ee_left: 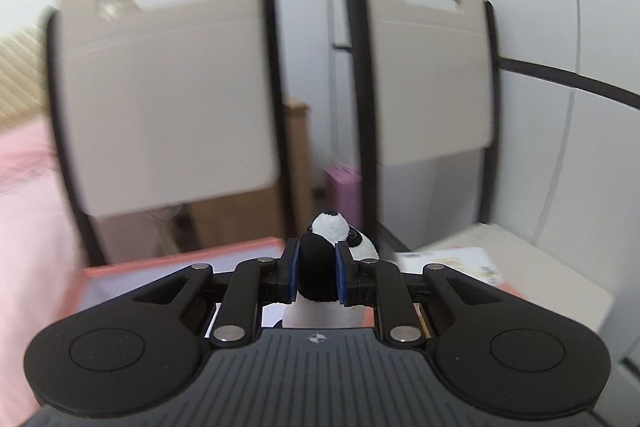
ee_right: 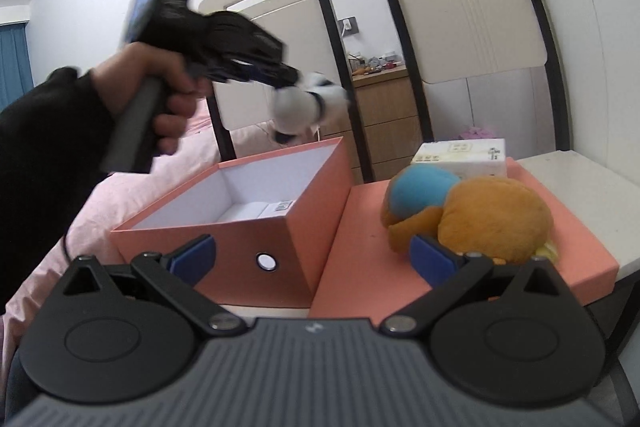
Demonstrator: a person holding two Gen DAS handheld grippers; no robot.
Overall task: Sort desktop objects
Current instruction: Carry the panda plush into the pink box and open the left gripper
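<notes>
Nearest the right wrist camera, the right gripper point(ee_right: 312, 257) stands with its blue-padded jaws spread wide and nothing between them, low over the front edge of the white desk point(ee_right: 580, 179). One pad sits just before the orange and blue plush toy point(ee_right: 472, 215), which lies on the flat salmon-pink box lid point(ee_right: 360, 247) and is not yet sorted. Beside the lid, toward the desk's left edge, the open salmon-pink cardboard box point(ee_right: 256, 211) with a white lining already holds what looks like a small white carton, though only its top shows. Behind the plush, a white and yellow tissue pack point(ee_right: 464, 157) rests at the lid's far edge, also unsorted. Above the box's far wall, the left gripper point(ee_left: 318, 277) is clamped tight on the small black and white panda plush toy point(ee_left: 326, 259), held in the air by a person's hand point(ee_right: 168, 99) in a black sleeve point(ee_right: 48, 147); this toy appears to be on its way into the box. The task seems early to midway. Motion blur smears the panda and its gripper in the right wrist view, the left wrist view hides the toy's lower body behind the gripper frame, and the box floor is mostly out of sight. Two beige chair backs point(ee_right: 460, 7) stand beyond the desk.
</notes>
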